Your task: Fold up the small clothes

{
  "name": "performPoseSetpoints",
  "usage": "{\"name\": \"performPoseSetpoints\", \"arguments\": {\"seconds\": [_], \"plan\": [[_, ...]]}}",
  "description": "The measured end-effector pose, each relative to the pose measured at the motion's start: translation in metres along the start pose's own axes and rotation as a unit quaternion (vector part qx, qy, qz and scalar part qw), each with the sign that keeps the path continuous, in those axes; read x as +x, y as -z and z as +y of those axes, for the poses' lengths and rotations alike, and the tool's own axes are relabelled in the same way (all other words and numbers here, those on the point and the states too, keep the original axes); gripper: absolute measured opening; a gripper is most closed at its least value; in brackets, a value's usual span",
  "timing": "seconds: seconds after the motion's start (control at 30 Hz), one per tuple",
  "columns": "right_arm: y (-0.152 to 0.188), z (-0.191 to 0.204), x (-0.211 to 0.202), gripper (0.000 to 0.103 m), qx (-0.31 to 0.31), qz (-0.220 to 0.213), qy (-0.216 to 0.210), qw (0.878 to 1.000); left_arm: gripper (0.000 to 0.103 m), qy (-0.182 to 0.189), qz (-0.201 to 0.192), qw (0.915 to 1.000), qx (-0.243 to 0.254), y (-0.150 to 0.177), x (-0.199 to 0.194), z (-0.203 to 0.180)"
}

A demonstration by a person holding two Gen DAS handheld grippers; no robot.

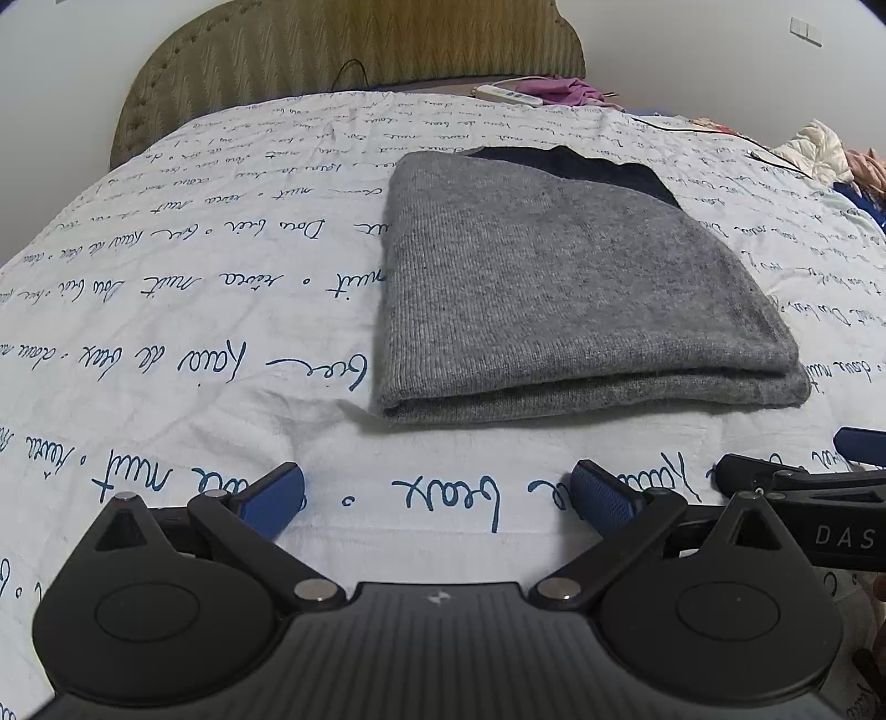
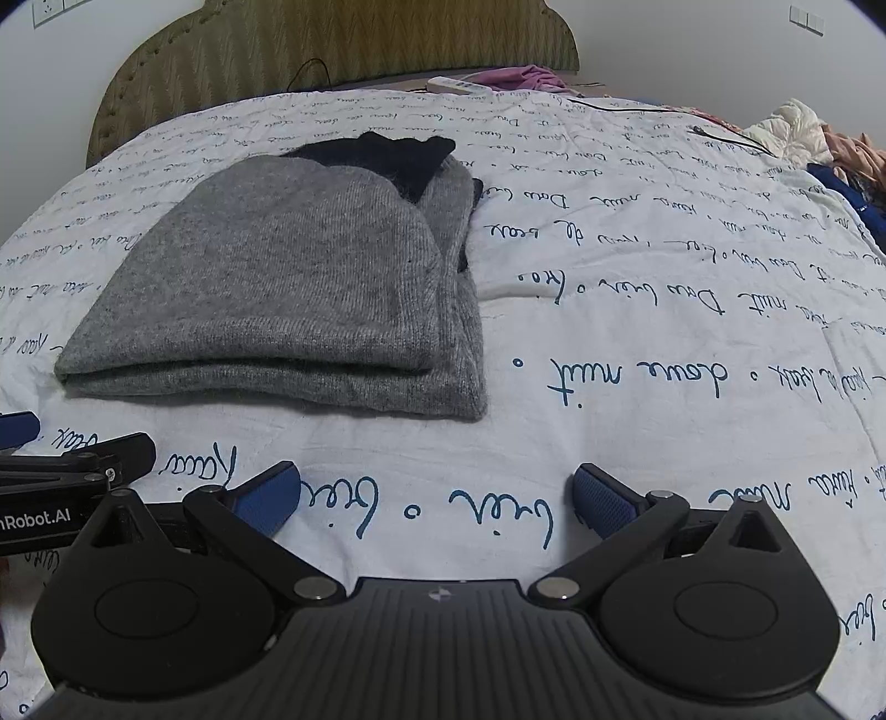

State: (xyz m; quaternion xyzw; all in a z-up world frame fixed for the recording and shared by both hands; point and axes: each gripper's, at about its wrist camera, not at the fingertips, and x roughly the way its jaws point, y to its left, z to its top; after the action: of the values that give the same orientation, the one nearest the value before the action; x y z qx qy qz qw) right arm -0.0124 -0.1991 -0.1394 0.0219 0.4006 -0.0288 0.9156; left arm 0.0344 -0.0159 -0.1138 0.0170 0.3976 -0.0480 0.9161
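On the bedspread (image 1: 166, 310), folded grey garment (image 1: 554, 288) lies beyond the open left tool (image 1: 437, 493)

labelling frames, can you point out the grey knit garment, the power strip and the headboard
grey knit garment (image 1: 554, 277), left wrist view, middle of top folded layer
power strip (image 2: 457, 85), right wrist view, middle of its white body
headboard (image 2: 332, 50), right wrist view, centre of padded panel

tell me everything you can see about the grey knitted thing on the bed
The grey knit garment looks like soft, fine-ribbed wool, folded into a flat, roughly rectangular stack of several layers with a rounded fold along its near edge. A black part shows at the far end, partly covered by the grey. In the right wrist view, one side shows extra layers slightly offset. It lies flat on the white bedspread printed with blue handwriting. Nothing else touches it; both tongs are open and short of it.
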Motion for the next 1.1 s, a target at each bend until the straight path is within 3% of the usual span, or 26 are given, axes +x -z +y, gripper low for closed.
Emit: {"name": "performPoseSetpoints", "arguments": {"seconds": [1.1], "plan": [[-0.0001,-0.0003,0.0005,0.103,-0.001,0.0,0.0,1.0,0.103,0.003,0.015,0.9999,0.003,-0.0031,0.001,0.0]]}}
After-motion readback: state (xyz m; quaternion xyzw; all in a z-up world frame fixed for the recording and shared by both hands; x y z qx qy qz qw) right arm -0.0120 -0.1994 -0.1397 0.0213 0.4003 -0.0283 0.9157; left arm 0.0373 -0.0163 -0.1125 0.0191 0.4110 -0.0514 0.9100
